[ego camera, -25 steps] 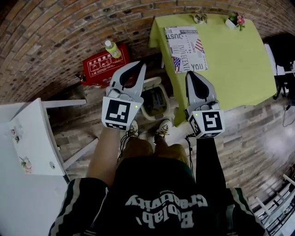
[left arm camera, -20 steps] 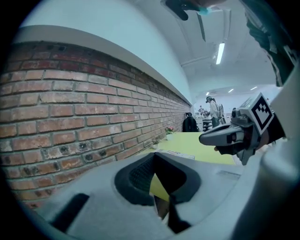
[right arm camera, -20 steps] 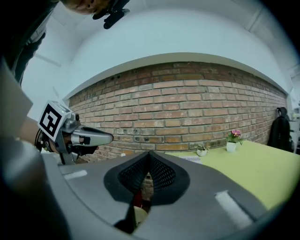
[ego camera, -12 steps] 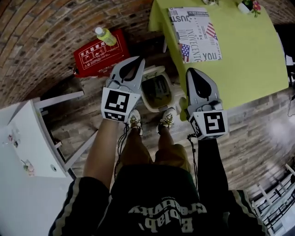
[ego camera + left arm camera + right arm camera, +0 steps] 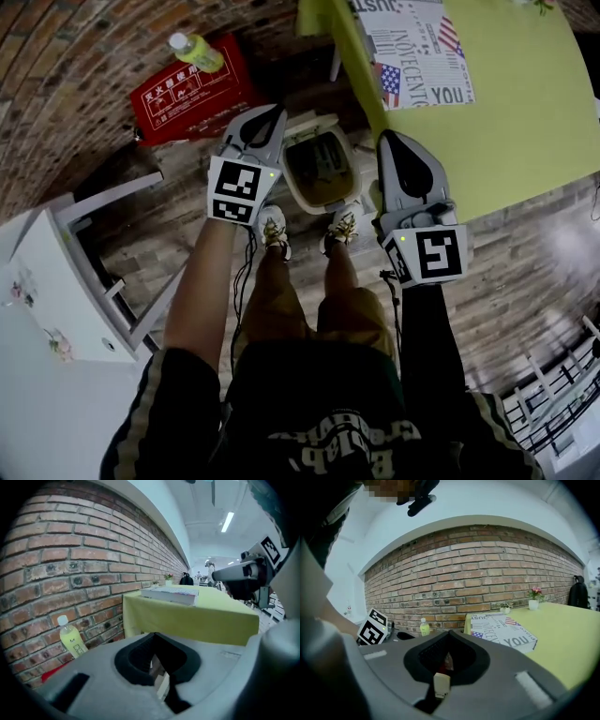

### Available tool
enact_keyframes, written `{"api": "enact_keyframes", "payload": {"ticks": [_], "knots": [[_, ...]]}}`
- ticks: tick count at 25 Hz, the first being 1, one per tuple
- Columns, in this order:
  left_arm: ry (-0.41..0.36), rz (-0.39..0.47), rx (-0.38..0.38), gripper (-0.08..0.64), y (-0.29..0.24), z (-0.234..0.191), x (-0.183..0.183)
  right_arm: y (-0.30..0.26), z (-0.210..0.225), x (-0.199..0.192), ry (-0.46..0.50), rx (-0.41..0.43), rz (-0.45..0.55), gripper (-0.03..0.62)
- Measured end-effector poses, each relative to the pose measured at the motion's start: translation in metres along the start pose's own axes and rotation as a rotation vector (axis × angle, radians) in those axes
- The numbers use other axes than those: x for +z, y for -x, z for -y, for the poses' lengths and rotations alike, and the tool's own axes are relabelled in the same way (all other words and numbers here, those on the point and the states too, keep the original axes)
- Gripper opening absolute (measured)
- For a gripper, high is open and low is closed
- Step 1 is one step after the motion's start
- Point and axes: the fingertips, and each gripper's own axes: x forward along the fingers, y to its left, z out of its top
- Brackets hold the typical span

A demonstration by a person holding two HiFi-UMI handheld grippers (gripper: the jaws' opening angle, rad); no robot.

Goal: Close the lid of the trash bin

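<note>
A cream trash bin stands on the wooden floor just in front of the person's shoes, its mouth open and its brownish inside showing. Its pale lid looks raised at the far side. My left gripper is shut and empty, its tips over the bin's far left corner. Just right of the bin, my right gripper is shut and empty too. In the left gripper view the left gripper points towards the tablecloth; the right gripper faces the brick wall. The bin is hidden in both gripper views.
A red box with a green bottle on it lies left of the bin by the brick wall. A table with a yellow-green cloth and a printed book stands close on the right. A white shelf is at the left.
The person has stepped closer to the bin, which now lies between the two grippers by the shoes. Both grippers have stayed shut and moved forward together.
</note>
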Motion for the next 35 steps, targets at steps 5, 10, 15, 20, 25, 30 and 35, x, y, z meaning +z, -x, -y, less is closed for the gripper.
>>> {"api": "enact_keyframes", "payload": {"ticks": [5,10,15,20,25,30,35], "knots": [[-0.001,-0.076,-0.015,0.008,-0.020,-0.008,-0.041,-0.007,-0.005,-0.013,-0.010,0.002,-0.016,0.014],[0.003,-0.129,-0.035,0.008,-0.031,-0.006,-0.069,-0.010,-0.009,-0.016,-0.021,0.000,-0.018,0.014],[0.015,-0.169,-0.050,0.008,-0.042,-0.008,-0.086,-0.013,-0.012,-0.019,-0.015,0.006,-0.024,0.014],[0.033,-0.204,-0.056,0.008,-0.049,-0.013,-0.100,-0.012,-0.012,-0.024,-0.012,0.008,-0.034,0.013],[0.043,-0.233,-0.077,0.008,-0.051,-0.004,-0.112,-0.009,-0.009,-0.028,-0.014,-0.002,-0.040,0.014],[0.058,-0.225,-0.080,0.008,-0.051,0.004,-0.114,-0.006,-0.009,-0.027,-0.020,-0.006,-0.031,0.014],[0.048,-0.227,-0.096,0.008,-0.052,0.016,-0.114,0.000,-0.008,-0.029,-0.021,-0.009,-0.027,0.014]]}}
